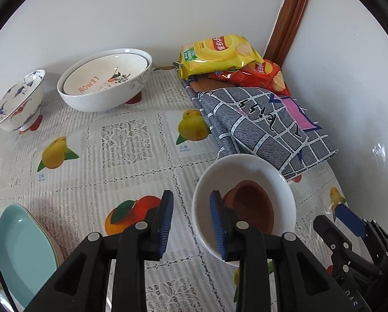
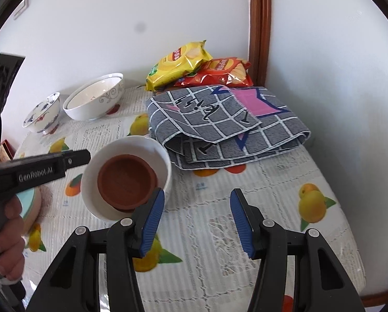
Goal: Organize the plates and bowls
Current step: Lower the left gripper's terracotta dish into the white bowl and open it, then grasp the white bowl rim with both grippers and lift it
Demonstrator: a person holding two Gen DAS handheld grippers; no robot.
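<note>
A small white bowl (image 1: 258, 171) (image 2: 142, 145) holds a brown clay dish (image 1: 253, 208) (image 2: 126, 179) on the fruit-print tablecloth. My left gripper (image 1: 192, 223) is open; its right finger sits over the bowl's near left rim. My right gripper (image 2: 197, 219) is open and empty to the right of the bowl; it also shows in the left wrist view (image 1: 349, 223). A large white bowl (image 1: 100, 98) (image 2: 90, 111) holds a LEMON bowl (image 1: 105, 78) at the back. A blue-flowered bowl (image 1: 17, 101) (image 2: 41, 115) stands left of it. Teal plate (image 1: 19, 254) lies front left.
A folded grey checked cloth (image 1: 261, 127) (image 2: 219, 127) lies behind the small bowl. Yellow (image 1: 217, 54) (image 2: 178, 65) and red (image 1: 261, 75) (image 2: 219, 72) chip bags rest in the back corner against the wall. White walls close the back and right sides.
</note>
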